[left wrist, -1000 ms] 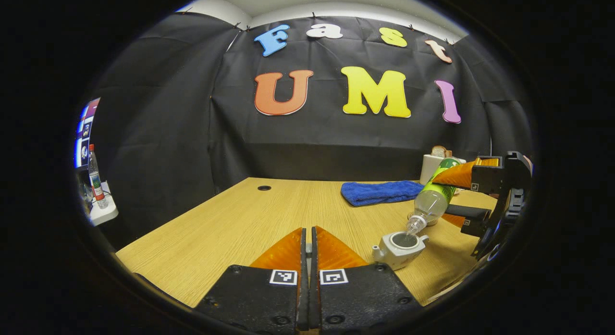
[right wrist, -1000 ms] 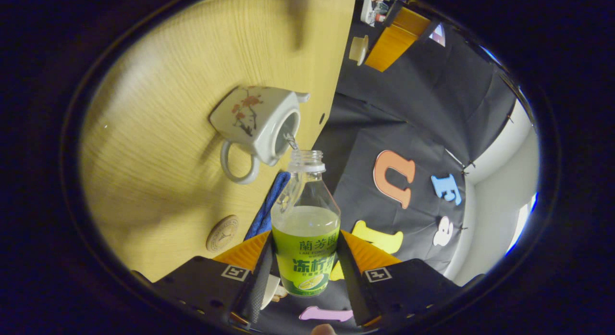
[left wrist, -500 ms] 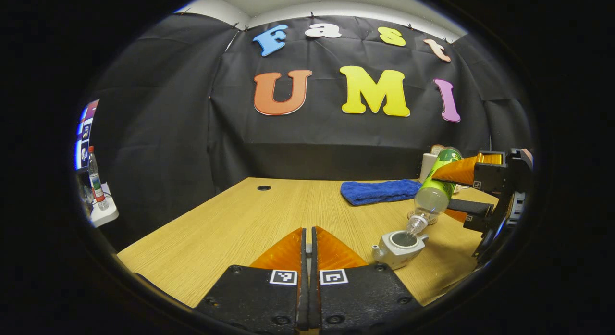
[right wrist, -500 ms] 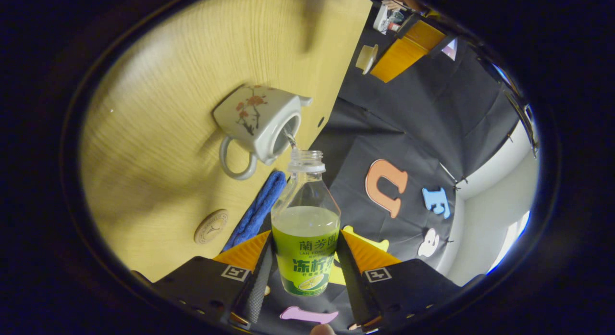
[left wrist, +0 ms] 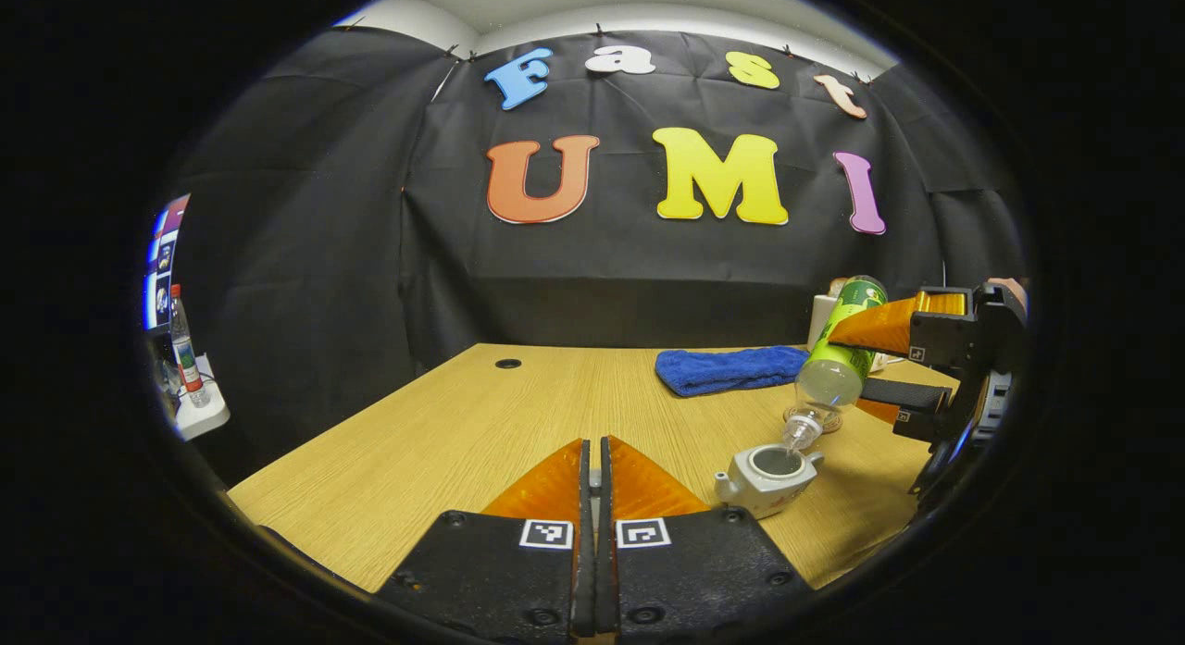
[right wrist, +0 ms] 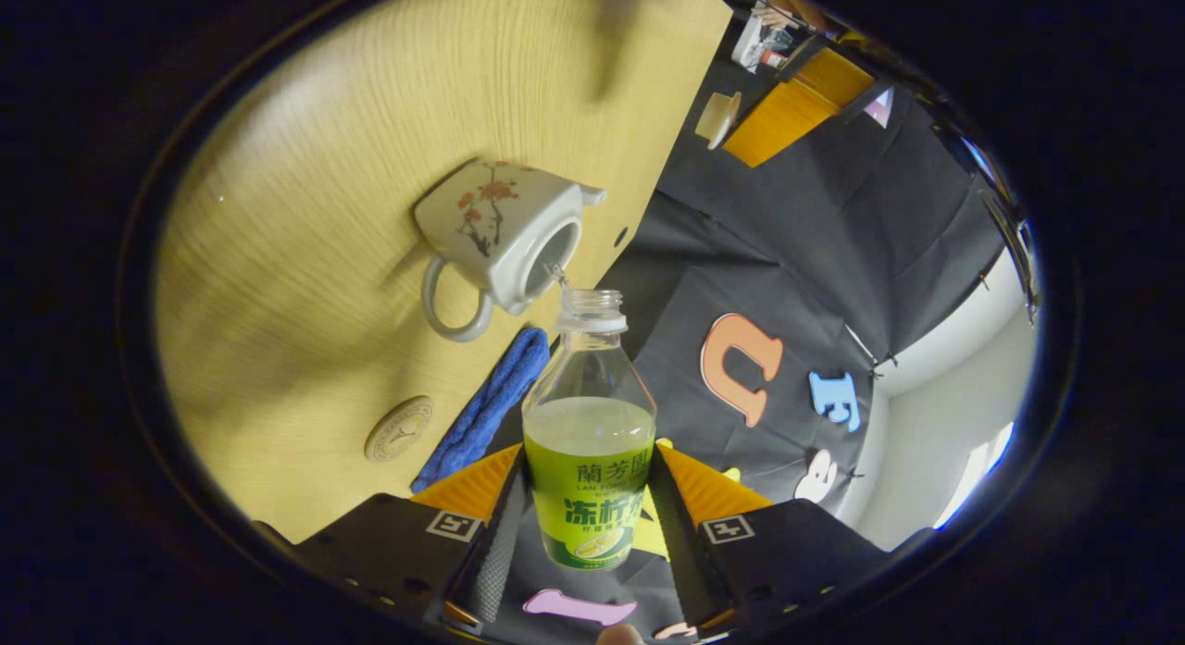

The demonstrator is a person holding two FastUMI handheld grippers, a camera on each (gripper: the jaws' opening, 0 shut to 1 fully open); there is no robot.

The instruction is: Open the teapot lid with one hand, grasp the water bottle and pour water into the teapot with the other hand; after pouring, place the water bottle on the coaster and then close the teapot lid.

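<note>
The wooden tabletop [left wrist: 444, 423] carries a blue towel [left wrist: 727, 369], the lidless teapot [left wrist: 767, 466] and a round coaster [right wrist: 399, 428]. The right gripper [right wrist: 583, 534] has its jaws clamped on the water bottle [right wrist: 589, 441], tipped mouth-down over the teapot's opening. The left gripper [left wrist: 594, 497] hovers with jaws closed; the lid [right wrist: 717, 117] shows between them.

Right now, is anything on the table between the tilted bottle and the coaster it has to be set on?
Nothing visible. The coaster lies bare, beside the blue towel and apart from the teapot; the bottle hangs in the right gripper.
</note>
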